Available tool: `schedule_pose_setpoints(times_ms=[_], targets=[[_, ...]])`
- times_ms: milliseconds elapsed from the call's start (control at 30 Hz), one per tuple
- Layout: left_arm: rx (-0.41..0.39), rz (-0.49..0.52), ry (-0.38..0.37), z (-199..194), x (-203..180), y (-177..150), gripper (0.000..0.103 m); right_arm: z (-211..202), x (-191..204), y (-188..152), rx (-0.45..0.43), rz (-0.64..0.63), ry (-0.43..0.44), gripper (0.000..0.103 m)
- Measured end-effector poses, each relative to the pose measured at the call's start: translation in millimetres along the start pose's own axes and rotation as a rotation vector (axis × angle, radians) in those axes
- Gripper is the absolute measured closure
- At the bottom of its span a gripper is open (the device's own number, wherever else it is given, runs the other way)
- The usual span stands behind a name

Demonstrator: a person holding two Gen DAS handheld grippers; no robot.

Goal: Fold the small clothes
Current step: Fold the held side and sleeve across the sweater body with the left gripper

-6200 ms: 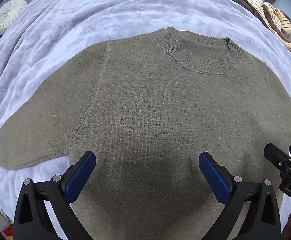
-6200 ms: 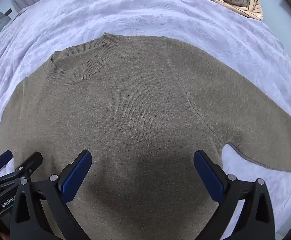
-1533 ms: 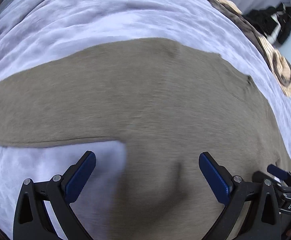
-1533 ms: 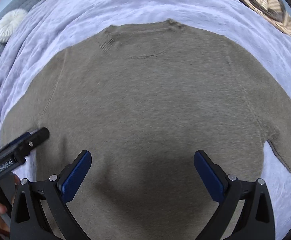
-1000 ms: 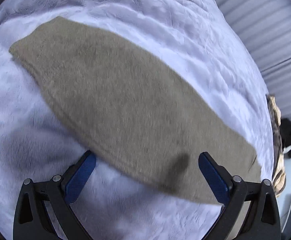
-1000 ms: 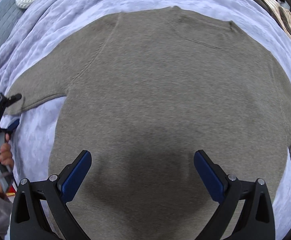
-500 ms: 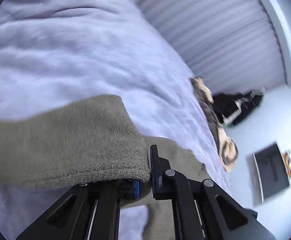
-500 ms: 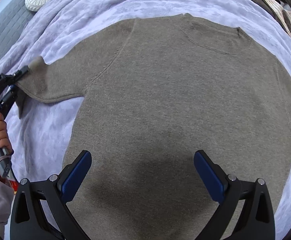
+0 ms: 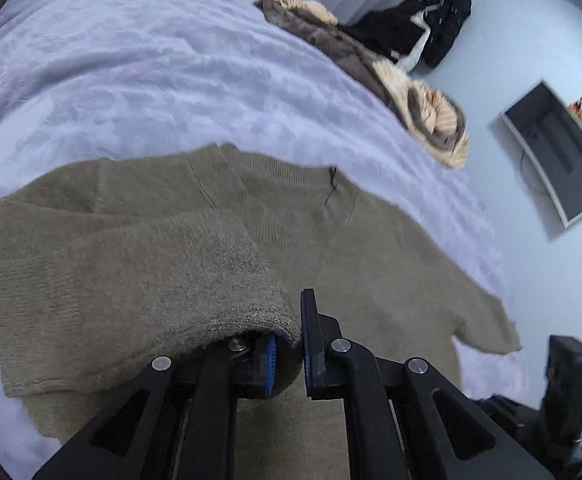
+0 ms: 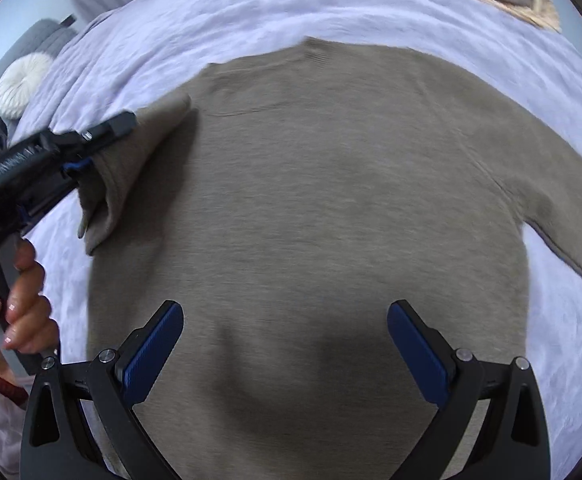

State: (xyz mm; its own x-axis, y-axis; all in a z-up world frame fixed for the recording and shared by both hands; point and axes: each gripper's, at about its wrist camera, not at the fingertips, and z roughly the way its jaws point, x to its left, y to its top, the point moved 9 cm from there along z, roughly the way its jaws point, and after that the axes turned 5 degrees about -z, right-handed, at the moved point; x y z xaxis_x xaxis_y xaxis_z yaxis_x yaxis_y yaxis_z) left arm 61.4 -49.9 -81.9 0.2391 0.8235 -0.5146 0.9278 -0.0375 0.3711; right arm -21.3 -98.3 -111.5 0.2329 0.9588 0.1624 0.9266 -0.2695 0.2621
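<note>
An olive-brown knit sweater [image 10: 331,184] lies spread on a pale lilac bedspread [image 10: 291,4]. My left gripper [image 9: 289,354] is shut on the cuff of the sweater's left sleeve [image 9: 195,280], which is lifted and folded in over the body toward the collar [image 9: 287,176]. In the right wrist view the left gripper [image 10: 87,156] shows at the left edge, a hand around its handle, with the sleeve [image 10: 131,160] hanging from it. My right gripper [image 10: 285,352] hovers open above the lower middle of the sweater, nothing between its blue pads. The other sleeve [image 10: 563,216] lies flat at the right.
A heap of brown, striped and black clothes [image 9: 391,60] lies at the bed's far edge. A dark screen [image 9: 555,152] hangs on the pale wall. A round white cushion [image 10: 23,80] rests on a grey seat at far left.
My left gripper swung out to the sleeve end, shut on the cuff, and has carried it up and inward over the sweater's body. The right gripper stayed open and shifted slightly.
</note>
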Motion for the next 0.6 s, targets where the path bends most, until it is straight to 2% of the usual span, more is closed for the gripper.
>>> schedule_pose_setpoints(times_ms=[100,133,167,200,233,267,400,467,600], targets=[[0.073,0.010,0.083,23,8,-23,0.093,1,-24,-3,0.017,0.043,-0.021,0.001],[0.073,0.012,0.096,24,9,-27,0.087,2,-29,-3,0.021,0.050,-0.028,0.001],[0.066,0.014,0.107,22,9,-28,0.075,2,-34,-3,0.022,0.052,-0.036,0.001],[0.057,0.011,0.108,19,10,-27,0.037,2,-37,-1,0.022,0.051,-0.043,0.001],[0.029,0.011,0.111,12,10,-25,0.009,3,-40,0,0.019,0.046,-0.049,0.001],[-0.013,0.026,0.127,-1,9,-25,0.005,2,-39,3,0.011,0.034,-0.055,0.001],[-0.080,0.042,0.200,-43,24,-24,0.005,-5,-21,30,-0.055,-0.073,-0.071,0.001],[-0.100,-0.003,0.254,-63,53,-21,0.005,-8,0,43,-0.088,-0.152,-0.060,0.001],[-0.109,-0.126,0.383,-89,121,-28,0.005,2,79,76,-0.153,-0.418,-0.046,0.001]])
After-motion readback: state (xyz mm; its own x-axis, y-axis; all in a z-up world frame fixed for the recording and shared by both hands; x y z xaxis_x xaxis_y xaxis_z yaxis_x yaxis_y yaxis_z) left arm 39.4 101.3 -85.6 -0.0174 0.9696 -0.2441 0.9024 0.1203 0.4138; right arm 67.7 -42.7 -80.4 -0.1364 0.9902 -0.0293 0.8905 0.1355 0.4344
